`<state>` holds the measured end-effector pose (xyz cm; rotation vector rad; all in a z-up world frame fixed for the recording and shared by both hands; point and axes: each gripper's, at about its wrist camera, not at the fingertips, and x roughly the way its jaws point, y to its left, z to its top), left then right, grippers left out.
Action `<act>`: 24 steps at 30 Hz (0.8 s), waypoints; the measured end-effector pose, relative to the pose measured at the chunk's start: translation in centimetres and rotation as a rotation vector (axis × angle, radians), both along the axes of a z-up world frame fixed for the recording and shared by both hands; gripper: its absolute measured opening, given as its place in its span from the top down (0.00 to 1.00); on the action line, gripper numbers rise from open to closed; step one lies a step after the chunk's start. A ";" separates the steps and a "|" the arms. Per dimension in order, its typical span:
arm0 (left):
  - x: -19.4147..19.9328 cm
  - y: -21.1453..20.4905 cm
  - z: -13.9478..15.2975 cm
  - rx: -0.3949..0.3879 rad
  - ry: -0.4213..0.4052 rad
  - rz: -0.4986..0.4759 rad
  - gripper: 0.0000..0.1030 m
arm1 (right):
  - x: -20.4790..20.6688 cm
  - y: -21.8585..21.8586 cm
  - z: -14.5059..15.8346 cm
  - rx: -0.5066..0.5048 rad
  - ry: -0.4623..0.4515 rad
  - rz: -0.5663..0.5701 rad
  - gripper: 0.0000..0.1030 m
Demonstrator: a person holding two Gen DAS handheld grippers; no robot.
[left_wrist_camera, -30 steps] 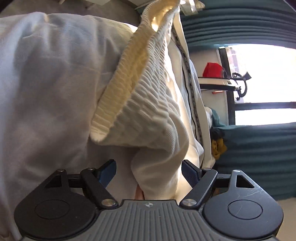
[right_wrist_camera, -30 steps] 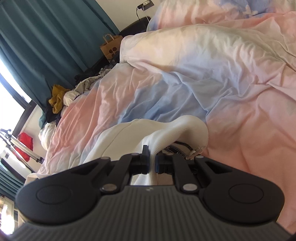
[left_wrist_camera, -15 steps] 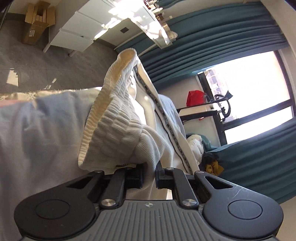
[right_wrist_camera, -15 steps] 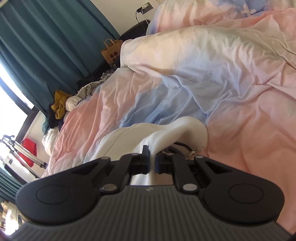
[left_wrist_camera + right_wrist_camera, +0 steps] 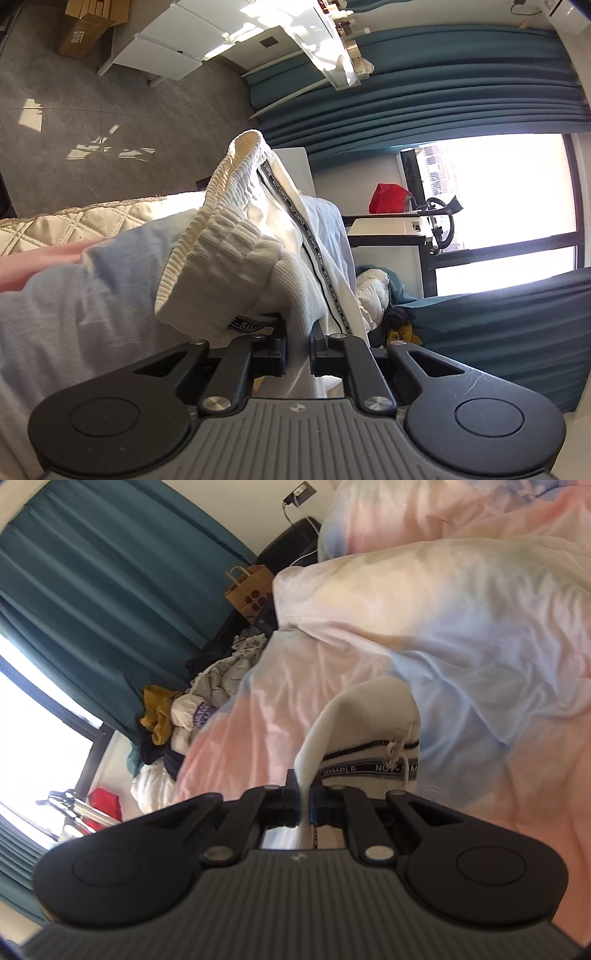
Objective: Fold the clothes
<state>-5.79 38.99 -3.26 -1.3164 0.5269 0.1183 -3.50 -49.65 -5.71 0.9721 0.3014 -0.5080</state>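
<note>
The left gripper (image 5: 297,350) is clamped on the waistband of the white trousers (image 5: 236,258), and the right gripper (image 5: 303,805) is pinched shut on another fold of them (image 5: 369,716). The trousers hang between the two above the bed cover (image 5: 480,627). The lift would go best with both ends level and taut, so the cloth comes down flat.

A home bedroom: a bed (image 5: 461,635) under a rumpled pink-and-blue duvet, teal curtains (image 5: 424,96) beside a bright window (image 5: 509,192), a heap of clothes (image 5: 192,716) near a paper bag (image 5: 248,595), and a white desk (image 5: 207,40) on grey floor.
</note>
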 end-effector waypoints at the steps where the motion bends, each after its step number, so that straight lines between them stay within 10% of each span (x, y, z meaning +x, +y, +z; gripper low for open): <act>1: 0.4 -0.1 0.4 0.000 -0.007 -0.004 0.89 | 1.0 0.1 1.4 -0.017 -0.016 0.023 0.92; 6: 0.6 -0.3 1.0 0.004 -0.028 -0.033 0.89 | 2.8 0.6 7.4 -0.146 -0.141 0.125 0.93; 10: -0.6 -0.1 -0.8 0.009 0.005 -0.046 0.89 | -1.5 -0.2 6.0 -0.199 -0.190 0.147 0.93; 20: -1.6 -1.1 -5.5 0.125 0.145 -0.196 0.85 | -12.1 -4.1 -9.6 0.093 0.141 0.157 0.92; 24: -2.7 -1.5 -3.5 0.214 0.105 -0.205 0.73 | -13.1 -3.0 -8.4 0.019 0.161 0.208 0.89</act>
